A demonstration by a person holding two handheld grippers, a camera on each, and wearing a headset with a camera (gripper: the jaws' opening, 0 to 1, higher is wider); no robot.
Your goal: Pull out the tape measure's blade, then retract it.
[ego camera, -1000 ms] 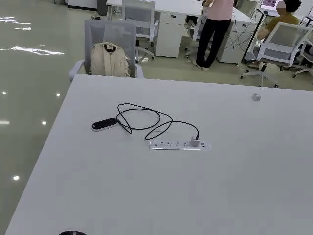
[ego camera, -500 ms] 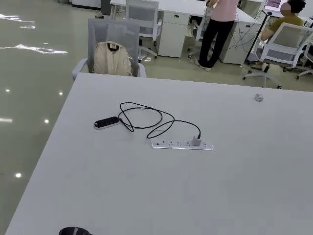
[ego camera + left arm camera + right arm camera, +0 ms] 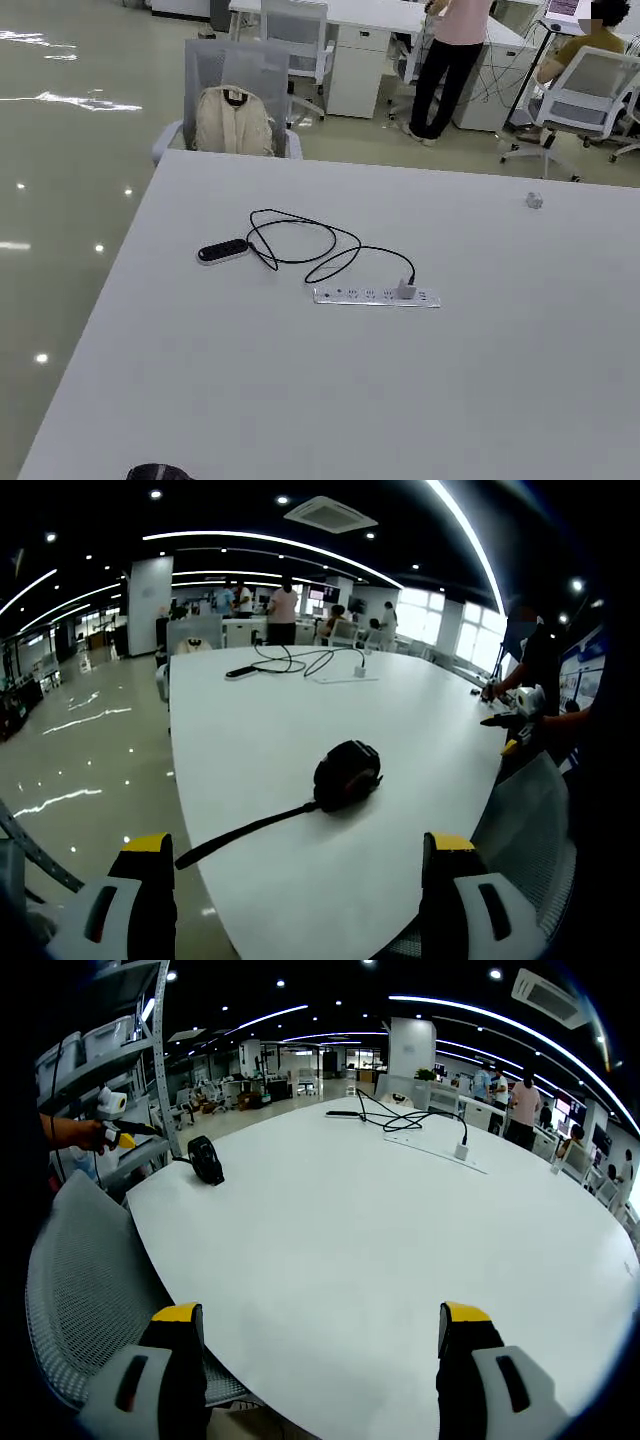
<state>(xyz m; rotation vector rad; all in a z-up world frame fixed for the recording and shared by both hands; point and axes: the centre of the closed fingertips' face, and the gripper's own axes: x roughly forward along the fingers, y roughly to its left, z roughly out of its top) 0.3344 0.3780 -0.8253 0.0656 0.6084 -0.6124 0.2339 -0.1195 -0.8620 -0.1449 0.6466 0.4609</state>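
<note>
The black tape measure lies on the white table near its rounded front edge, its black wrist strap trailing toward me and its blade not pulled out. My left gripper hovers open just short of the table edge, the tape measure ahead between the lines of its jaws. My right gripper is open over the table edge, and the tape measure sits far off to its left. In the head view the tape measure's top peeks in at the bottom edge.
A white power strip with a plugged-in adapter, a looped black cable and a small black device lie mid-table. A grey chair with a cream jacket stands at the far edge. A mesh chair is beside me.
The head camera has shifted slightly, so the picture has slid a little to the right. Nothing on the table has moved.
</note>
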